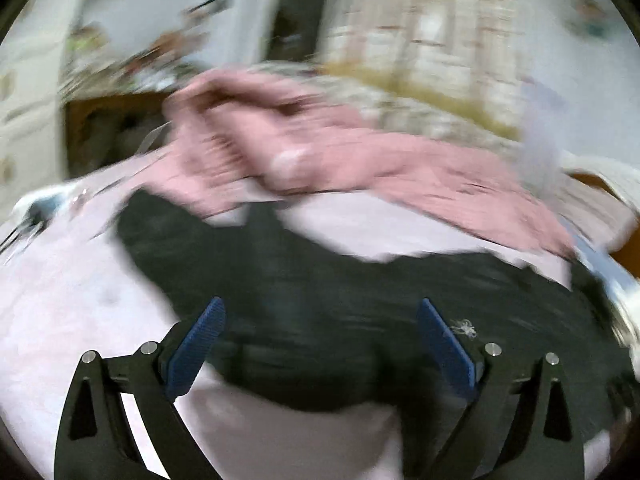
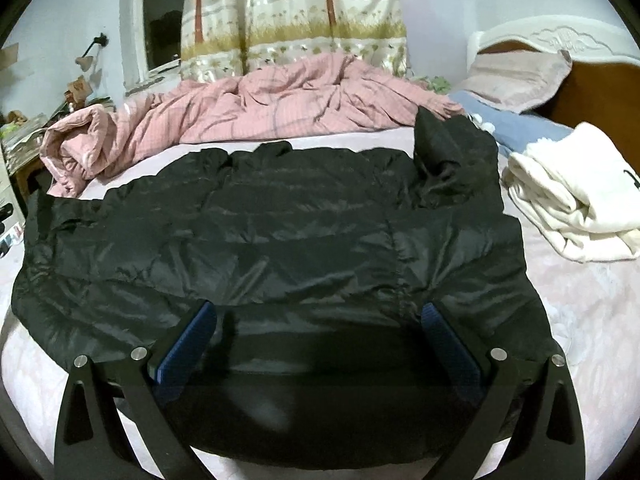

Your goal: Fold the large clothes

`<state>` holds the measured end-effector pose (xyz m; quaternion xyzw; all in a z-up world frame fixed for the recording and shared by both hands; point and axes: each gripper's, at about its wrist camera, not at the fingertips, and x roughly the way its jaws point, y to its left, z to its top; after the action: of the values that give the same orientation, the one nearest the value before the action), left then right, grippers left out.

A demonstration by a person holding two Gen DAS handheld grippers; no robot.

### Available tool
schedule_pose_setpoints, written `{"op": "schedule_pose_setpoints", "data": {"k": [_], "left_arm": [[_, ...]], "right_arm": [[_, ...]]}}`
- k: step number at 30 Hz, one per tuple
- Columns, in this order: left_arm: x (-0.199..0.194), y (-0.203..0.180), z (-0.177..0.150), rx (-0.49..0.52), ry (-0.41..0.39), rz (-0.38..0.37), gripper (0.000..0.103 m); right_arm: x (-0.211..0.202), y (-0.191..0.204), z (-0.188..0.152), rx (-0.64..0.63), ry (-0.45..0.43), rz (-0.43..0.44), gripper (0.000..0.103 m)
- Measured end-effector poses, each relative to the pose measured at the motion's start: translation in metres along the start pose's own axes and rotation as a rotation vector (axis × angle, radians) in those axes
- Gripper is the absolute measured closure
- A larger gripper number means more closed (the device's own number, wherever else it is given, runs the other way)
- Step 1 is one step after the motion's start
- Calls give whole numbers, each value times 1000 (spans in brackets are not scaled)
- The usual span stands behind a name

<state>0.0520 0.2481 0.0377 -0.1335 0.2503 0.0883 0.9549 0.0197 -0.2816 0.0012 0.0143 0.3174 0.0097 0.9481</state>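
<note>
Both sets of jaws stand wide apart with nothing pinched: the right gripper and left gripper hang over the black puffer jacket. It lies spread flat on the bed, quilted and glossy, one sleeve crumpled up near the pink duvet.

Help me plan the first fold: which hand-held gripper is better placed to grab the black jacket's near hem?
Right, probably. The right hand-held gripper hangs open, centred over the black jacket and its near hem. The left hand-held gripper, also open, gives a blurred, tilted view.
</note>
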Motion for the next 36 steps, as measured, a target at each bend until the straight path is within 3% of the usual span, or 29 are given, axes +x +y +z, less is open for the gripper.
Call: {"op": "schedule_pose_setpoints", "data": {"k": [5,10,11,12,13,14,16,18,19,21,24,27,30,33,36], "left_arm": [[41,93,10,-175,69,143,9],[82,142,3,-372,167,82,22],[92,145,1,-384,188,61,27],[101,147,-1,-388,211,42,45],[107,148,-2,-383,223,36,55],[110,146,-2,-372,221,43,60],[109,142,1,-374,212,14,101],[102,135,8,-343,162,29,102],[90,125,13,-295,108,48,102],[60,97,26,-217,-21,-9,102],[9,31,36,-150,-171,-174,102],[-27,-55,33,-25,-216,-348,102],[-44,-142,18,142,-192,-461,102],[-24,-208,-14,152,5,-632,101],[-7,-247,-56,226,116,-639,101]], "right_arm": [[5,9,-1,-43,17,-8,0],[5,12,-2,-43,19,-6,0],[5,12,-2,-43,20,-8,0],[5,12,-3,-40,23,-9,0],[6,14,-3,-37,27,-9,0],[7,12,-4,-37,29,-10,0],[8,14,-4,-37,34,-10,0],[8,12,-4,-36,34,-9,0],[8,12,-4,-36,33,-9,0],[8,13,-4,-36,29,-14,0],[7,10,-3,-34,19,-18,0],[4,9,-2,-33,7,-20,0],[1,6,-1,-27,-8,-18,0],[-3,2,2,-13,-21,-19,0],[-9,-6,5,5,-45,-28,0]]}}
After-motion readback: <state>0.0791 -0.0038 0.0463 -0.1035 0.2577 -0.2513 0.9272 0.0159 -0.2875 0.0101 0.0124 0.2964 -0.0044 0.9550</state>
